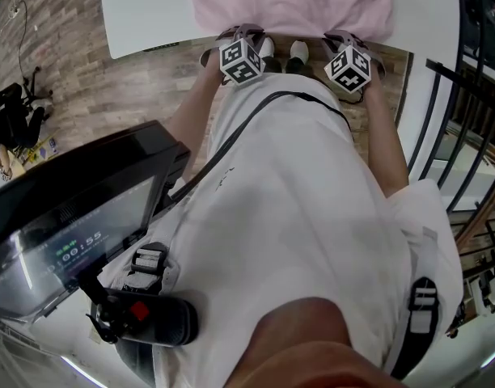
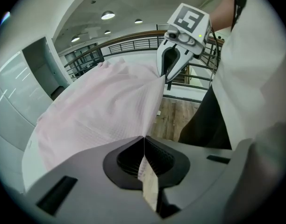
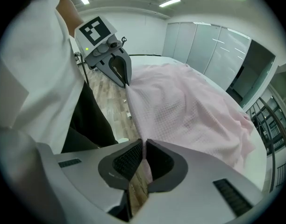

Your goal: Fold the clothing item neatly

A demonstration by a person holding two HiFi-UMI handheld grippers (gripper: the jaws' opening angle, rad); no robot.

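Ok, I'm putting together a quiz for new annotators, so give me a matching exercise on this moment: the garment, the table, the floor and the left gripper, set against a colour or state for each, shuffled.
Things:
1. garment
2. table
3. floor
4. left gripper

Colour or state:
a. brown wood planks
b. shut on the garment's edge
c. pink
d. white

Pairs: 1-c, 2-d, 3-a, 4-b

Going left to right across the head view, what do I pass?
Screen → left gripper → right gripper → railing. Both grippers are shut on the garment.
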